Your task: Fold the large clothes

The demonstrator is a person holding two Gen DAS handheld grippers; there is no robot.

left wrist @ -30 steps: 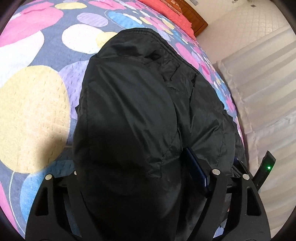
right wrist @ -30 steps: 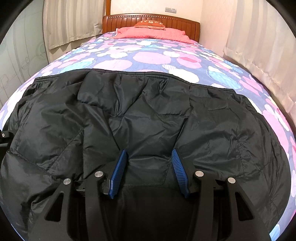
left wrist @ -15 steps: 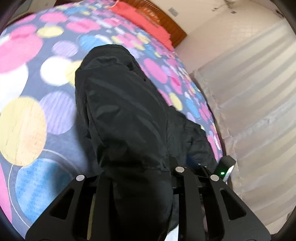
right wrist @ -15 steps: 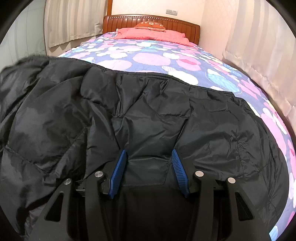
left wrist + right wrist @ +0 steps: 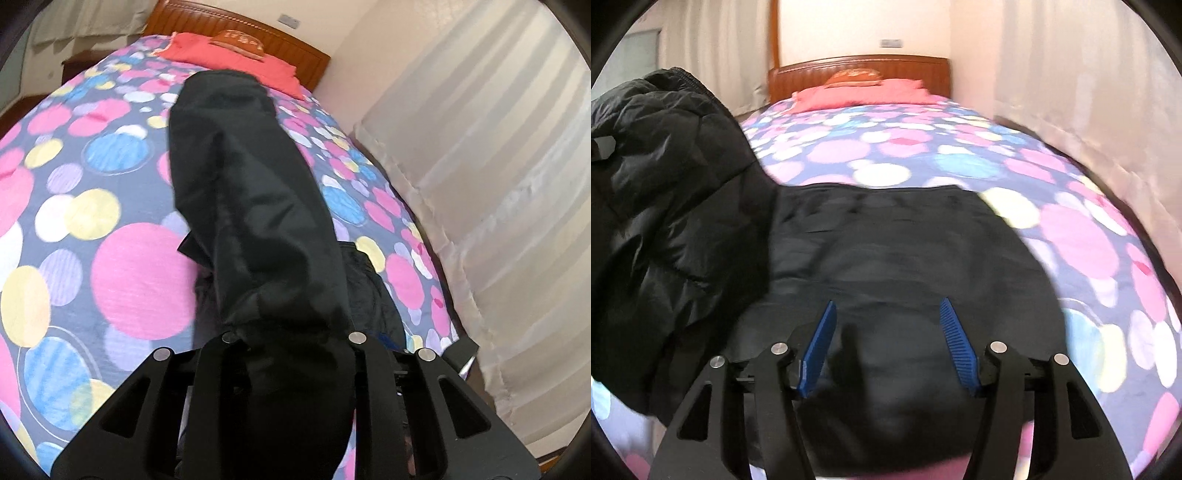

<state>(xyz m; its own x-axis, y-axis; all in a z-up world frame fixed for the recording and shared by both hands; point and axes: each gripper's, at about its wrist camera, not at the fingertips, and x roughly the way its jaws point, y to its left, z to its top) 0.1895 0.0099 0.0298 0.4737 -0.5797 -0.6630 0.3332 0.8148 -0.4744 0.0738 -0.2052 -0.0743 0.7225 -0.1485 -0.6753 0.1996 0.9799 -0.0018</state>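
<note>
A large black puffer jacket (image 5: 886, 243) lies on the bed with the dotted cover. My left gripper (image 5: 291, 339) is shut on one side of the black jacket (image 5: 255, 206) and holds it lifted off the bed; the fabric drapes over the jaws and hides its fingertips. That lifted part shows at the left of the right wrist view (image 5: 665, 184). My right gripper (image 5: 888, 332) is open, its blue pads (image 5: 820, 343) spread just above the flat part of the jacket; the view is blurred.
The bed cover (image 5: 122, 280) has pink, yellow and blue circles. A red pillow (image 5: 864, 92) lies against the wooden headboard (image 5: 857, 66). Pale curtains (image 5: 498, 184) hang along the bed's right side.
My left gripper has lifted its side of the jacket up off the bed and carried it toward the right gripper. My right gripper stays open and has shifted over the jacket.
</note>
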